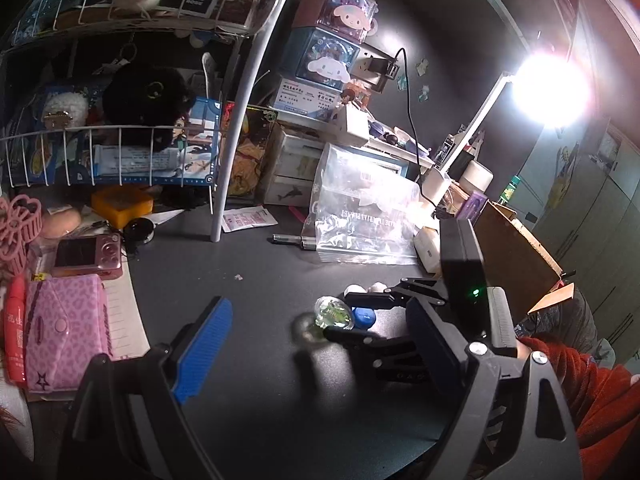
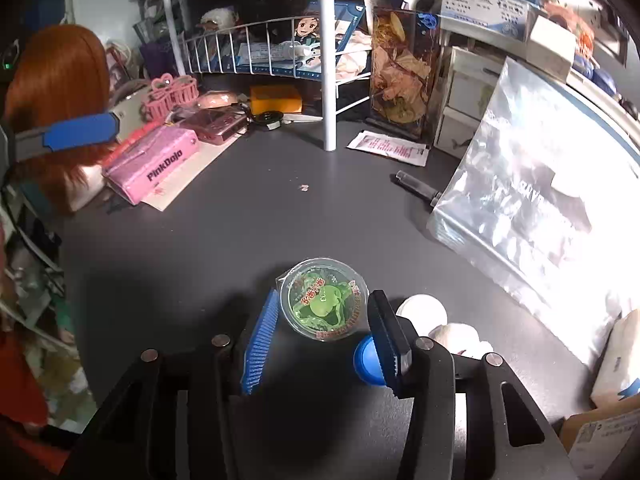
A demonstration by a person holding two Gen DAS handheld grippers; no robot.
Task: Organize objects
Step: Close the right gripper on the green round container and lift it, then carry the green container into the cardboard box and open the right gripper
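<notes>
The small clear round plastic cup with the green printed lid (image 2: 324, 300) sits on the near dark tabletop (image 2: 240, 220), bracketed by the right gripper (image 2: 324, 330), jaws apart, pads not yet pressing. Centring is advised before closing, the blue cap (image 2: 366, 364) to the right being avoided. The left gripper (image 1: 316, 344) is held wide open.

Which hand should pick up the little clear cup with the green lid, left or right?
Right. The right tongs already straddle the clear cup, pads on either side, not visibly pressing. The left tongs stand wide open with only bare desk between them, off to the side of it.
</notes>
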